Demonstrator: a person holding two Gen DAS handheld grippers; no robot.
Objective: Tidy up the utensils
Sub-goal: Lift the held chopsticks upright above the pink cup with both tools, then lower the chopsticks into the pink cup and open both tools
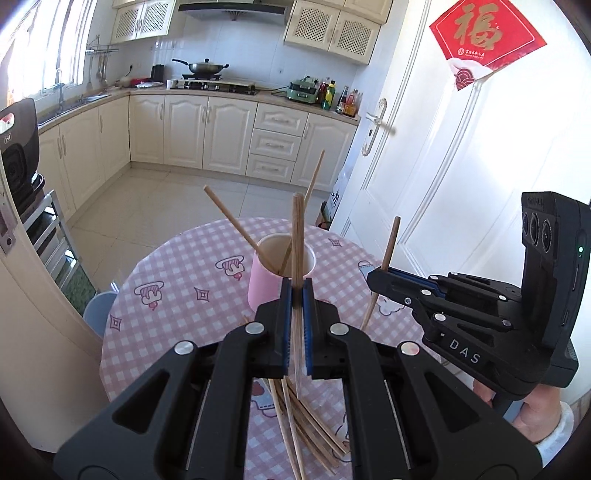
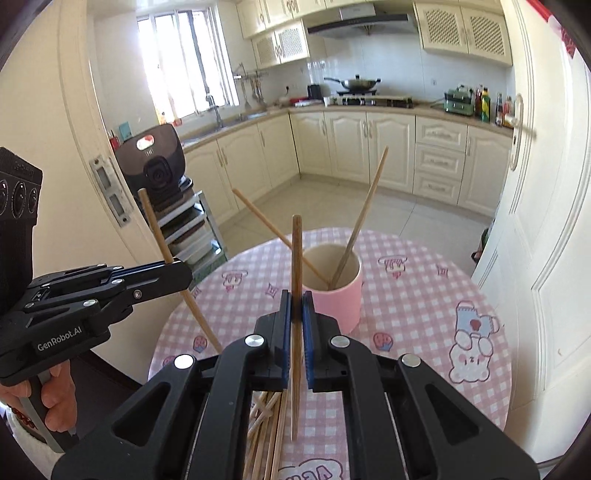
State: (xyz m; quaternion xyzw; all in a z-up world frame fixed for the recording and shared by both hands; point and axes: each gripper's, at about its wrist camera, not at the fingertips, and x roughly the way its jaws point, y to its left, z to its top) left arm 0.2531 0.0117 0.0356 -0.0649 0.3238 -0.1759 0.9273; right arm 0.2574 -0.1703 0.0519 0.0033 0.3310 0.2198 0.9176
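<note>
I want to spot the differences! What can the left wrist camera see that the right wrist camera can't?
Only the left wrist view shows the red square paper with a gold character on the white door, and the right gripper from the side, shut on a wooden chopstick. Only the right wrist view shows the white bunny drawing on the cloth. Both show the pink cylindrical cup holding two chopsticks, and loose wooden chopsticks lying on the pink checked tablecloth.

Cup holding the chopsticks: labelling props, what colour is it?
Pink outside, cream inside; the cup shows best in the right wrist view.
</note>
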